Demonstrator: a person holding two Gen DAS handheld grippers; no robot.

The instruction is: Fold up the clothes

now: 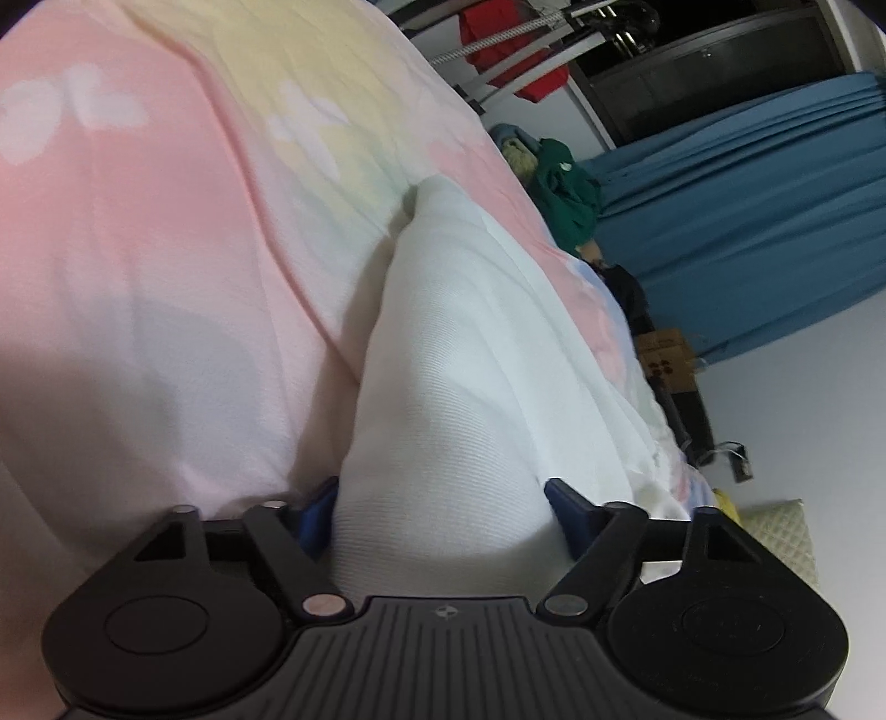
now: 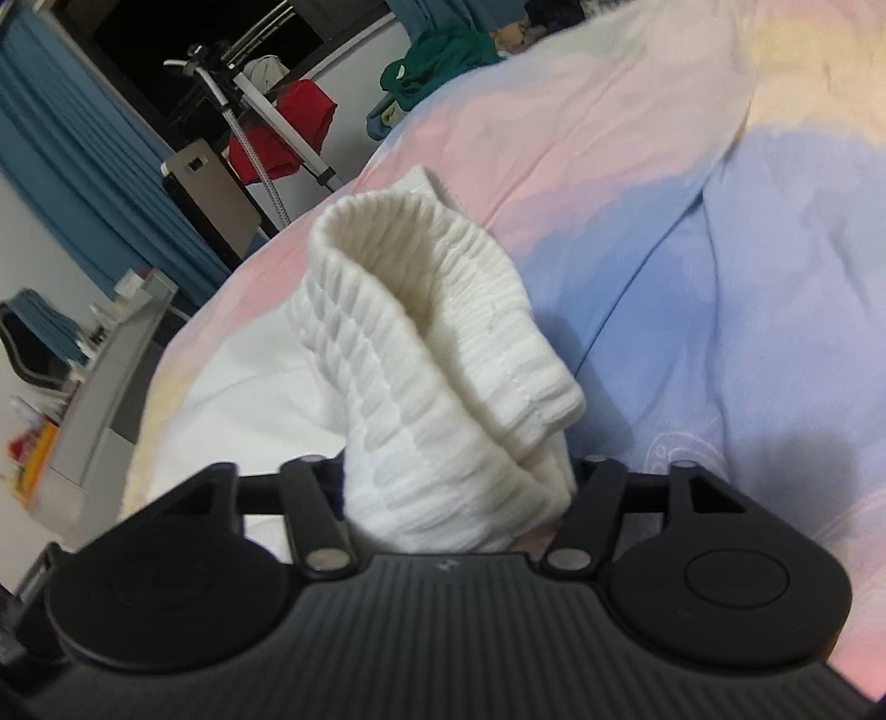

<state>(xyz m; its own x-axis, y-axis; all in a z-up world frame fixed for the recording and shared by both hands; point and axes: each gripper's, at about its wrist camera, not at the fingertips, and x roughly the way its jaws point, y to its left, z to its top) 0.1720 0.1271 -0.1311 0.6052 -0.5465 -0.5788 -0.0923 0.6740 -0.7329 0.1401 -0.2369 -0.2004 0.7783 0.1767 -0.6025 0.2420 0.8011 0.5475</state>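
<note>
Left wrist view: the left claw (image 1: 443, 518) is clamped on a fold of the white garment (image 1: 454, 360), with a blue finger pad (image 1: 318, 518) pressed against each side of the cloth. From the claw the garment runs forward in a raised ridge over the pastel bedspread (image 1: 166, 249), which is pink, yellow and blue. Beyond the bed's far edge lie a green garment (image 1: 565, 194) and a blue curtain (image 1: 747, 221), and a red garment (image 1: 515, 50) hangs on a rack.

Right wrist view: the right claw (image 2: 459, 498) grips the garment's ribbed waistband (image 2: 432, 354), bunched tight between its 2 fingers. The waistband opens like a pouch just ahead of the claw, and the rest of the cloth trails down to the left onto the bedspread.
</note>
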